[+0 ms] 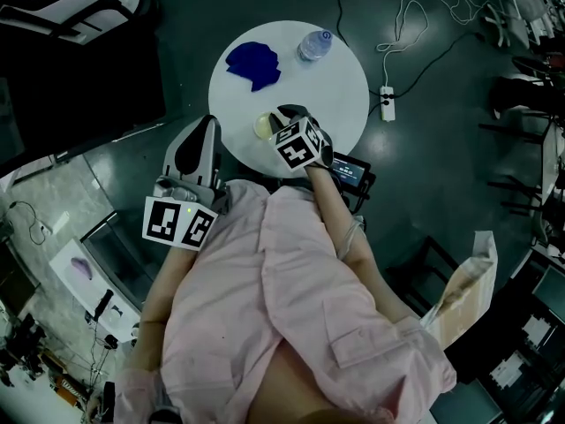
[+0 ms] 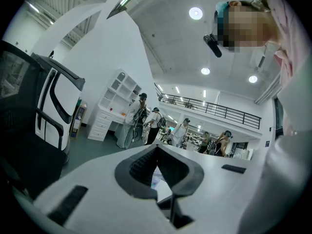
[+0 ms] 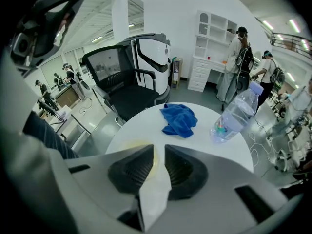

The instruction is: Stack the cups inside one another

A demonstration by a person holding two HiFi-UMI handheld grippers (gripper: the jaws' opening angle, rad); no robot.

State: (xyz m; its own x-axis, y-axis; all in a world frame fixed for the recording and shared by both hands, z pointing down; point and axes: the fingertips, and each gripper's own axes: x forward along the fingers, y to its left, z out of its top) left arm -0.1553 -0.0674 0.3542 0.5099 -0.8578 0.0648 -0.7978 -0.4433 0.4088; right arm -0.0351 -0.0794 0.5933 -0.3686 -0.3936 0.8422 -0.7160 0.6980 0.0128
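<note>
Round white table (image 1: 340, 82) — pale yellowish cup (image 1: 262, 126)

table (image 1: 344, 78): round, white | cloth (image 1: 253, 64), bottle (image 1: 314, 45): far side | cup (image 1: 264, 125): near edge | right gripper (image 1: 282, 120): at cup, seemingly gripping | left gripper (image 1: 201, 131): beside table's edge

Head view: the right tongs (image 1: 282, 117) cover the cup (image 1: 263, 126) at the surface's (image 1: 344, 78) near edge. Only a pale arc of rim shows, so whether one cup or several sit there cannot be told. Right gripper view: the pads (image 3: 131, 172) mask all but a white strip of its wall. The label print on the bottle (image 3: 235, 113) is too blurred to read.
</note>
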